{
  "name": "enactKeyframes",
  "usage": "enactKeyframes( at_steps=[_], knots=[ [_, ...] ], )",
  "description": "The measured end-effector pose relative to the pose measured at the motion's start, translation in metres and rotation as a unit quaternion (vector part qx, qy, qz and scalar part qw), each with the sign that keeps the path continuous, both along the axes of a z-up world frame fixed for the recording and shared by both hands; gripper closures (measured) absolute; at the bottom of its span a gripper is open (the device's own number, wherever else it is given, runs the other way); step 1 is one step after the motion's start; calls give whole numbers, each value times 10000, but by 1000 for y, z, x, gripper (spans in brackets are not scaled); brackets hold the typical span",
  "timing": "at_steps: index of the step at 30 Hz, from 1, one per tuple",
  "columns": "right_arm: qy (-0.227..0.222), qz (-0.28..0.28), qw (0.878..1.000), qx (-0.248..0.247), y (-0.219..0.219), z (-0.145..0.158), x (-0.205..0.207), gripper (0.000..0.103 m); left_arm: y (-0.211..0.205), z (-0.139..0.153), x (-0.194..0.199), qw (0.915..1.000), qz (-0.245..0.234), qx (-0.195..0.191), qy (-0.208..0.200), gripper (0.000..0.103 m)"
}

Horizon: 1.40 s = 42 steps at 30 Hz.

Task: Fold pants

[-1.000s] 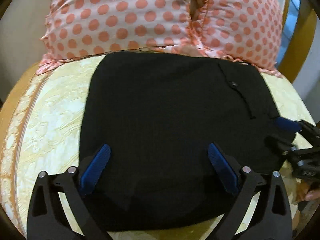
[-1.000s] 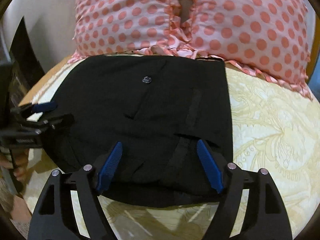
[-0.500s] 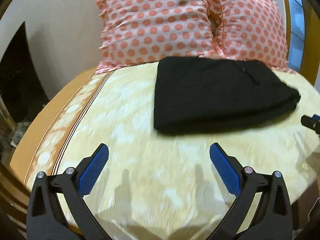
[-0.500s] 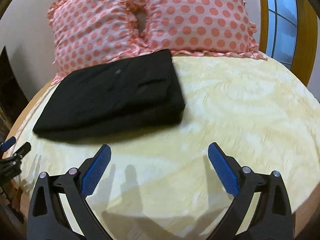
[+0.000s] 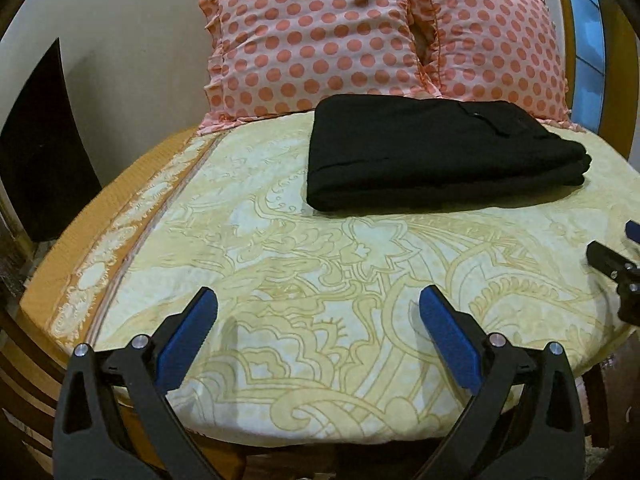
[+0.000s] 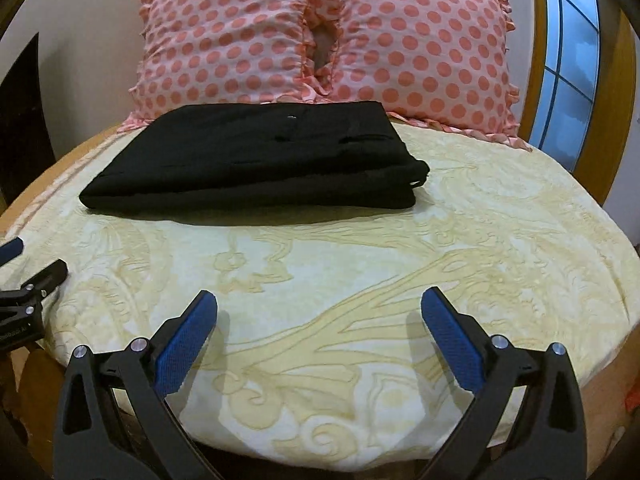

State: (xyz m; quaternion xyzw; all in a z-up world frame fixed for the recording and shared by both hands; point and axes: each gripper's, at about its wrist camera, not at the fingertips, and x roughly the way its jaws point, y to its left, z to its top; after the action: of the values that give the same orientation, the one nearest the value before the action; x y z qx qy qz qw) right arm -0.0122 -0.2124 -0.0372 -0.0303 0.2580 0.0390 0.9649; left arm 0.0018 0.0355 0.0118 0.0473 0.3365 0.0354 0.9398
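Folding apparently finished: black pants [image 5: 436, 156] stacked compactly below the polka-dot pillows [image 6: 320, 36], left gripper [image 5: 316, 316] and right gripper [image 6: 318, 314] spread wide, empty, well clear; nothing left but a tidiness check.

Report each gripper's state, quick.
Left gripper: open, holding nothing.
Right gripper: open, holding nothing; the folded pants lie apart on the bed.

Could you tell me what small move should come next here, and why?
Probably none on the cloth: I would just ease both claws clear. The pants lie in a neat folded stack on the bed by the pillows, and the left claw and right claw are open, empty and apart from it.
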Motion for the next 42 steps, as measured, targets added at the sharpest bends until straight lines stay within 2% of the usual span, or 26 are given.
enactKeyframes(
  at_steps=[2, 4, 5, 6, 13, 42],
  knots=[
    [43, 25, 10000, 40, 1, -2, 1, 1, 3, -2, -1, 9999, -5, -159, -6, 2],
    [41, 6, 9998, 194, 0, -5, 1, 1, 12, -5, -1, 9986, 7, -535, -3, 2],
    [9, 6, 9998, 213, -1, -5, 0, 1, 12, -5, -2, 9985, -11, -552, -54, 2],
    [-11, 3, 9998, 180, 0, -6, 0, 1, 9, -6, -4, 9989, -39, -451, -109, 2],
    [-247, 4, 9995, 198, 0, -11, -5, 1, 8, -9, -7, 9984, -13, -495, -286, 2],
    [-251, 29, 9995, 191, -3, -10, -5, 1, 9, -10, -7, 9983, -18, -499, -309, 2]
  ],
)
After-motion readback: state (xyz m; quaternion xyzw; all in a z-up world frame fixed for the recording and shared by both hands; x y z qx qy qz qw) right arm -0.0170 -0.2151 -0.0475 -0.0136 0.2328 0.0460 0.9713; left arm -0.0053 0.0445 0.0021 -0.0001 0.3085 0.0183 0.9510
